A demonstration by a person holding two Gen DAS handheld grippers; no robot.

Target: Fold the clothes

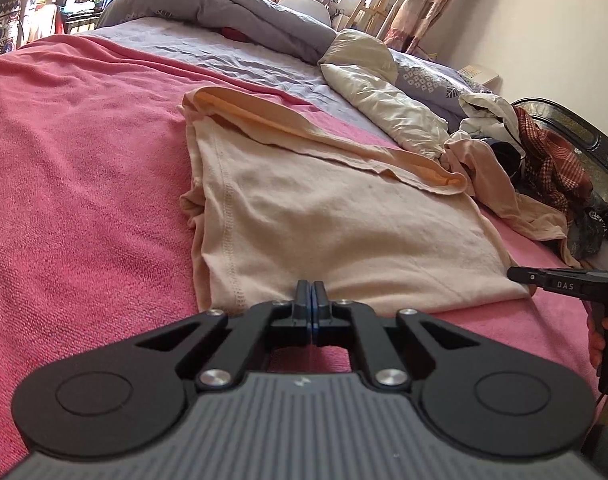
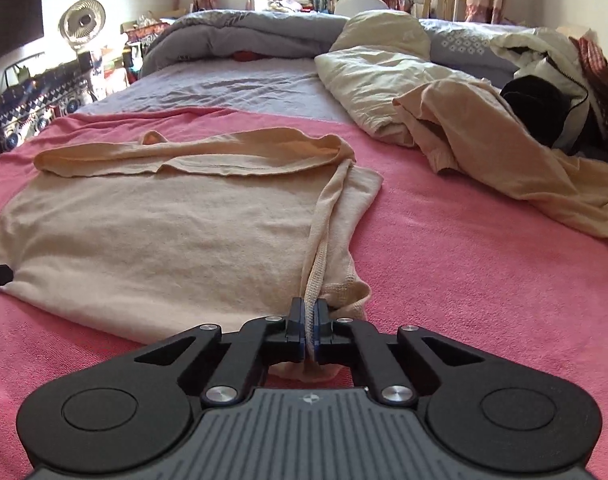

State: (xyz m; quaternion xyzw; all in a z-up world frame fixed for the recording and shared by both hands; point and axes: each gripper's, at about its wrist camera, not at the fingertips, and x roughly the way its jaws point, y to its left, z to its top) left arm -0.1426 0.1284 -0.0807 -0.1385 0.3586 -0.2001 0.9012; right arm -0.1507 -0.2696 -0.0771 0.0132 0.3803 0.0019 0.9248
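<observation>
Our right gripper (image 2: 311,312) clamps the beige shirt's (image 2: 163,236) bunched hem. Our left gripper (image 1: 311,292) is closed at its near edge; whether it pinches cloth, we cannot tell.

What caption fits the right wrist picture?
Right gripper pinches the beige shirt by its hem on a pink blanket.

Two grippers show: the left gripper (image 1: 312,286) and the right gripper (image 2: 312,304), each with two fingers. On one bed (image 2: 484,280) lie two beige garments, one flat garment (image 2: 163,240) at 12 o'clock and one crumpled garment (image 2: 524,172) at 2 o'clock. There is one cream pillow (image 2: 376,76), one grey quilt (image 2: 243,36) and one fan (image 2: 81,20) at 10 o'clock.
</observation>
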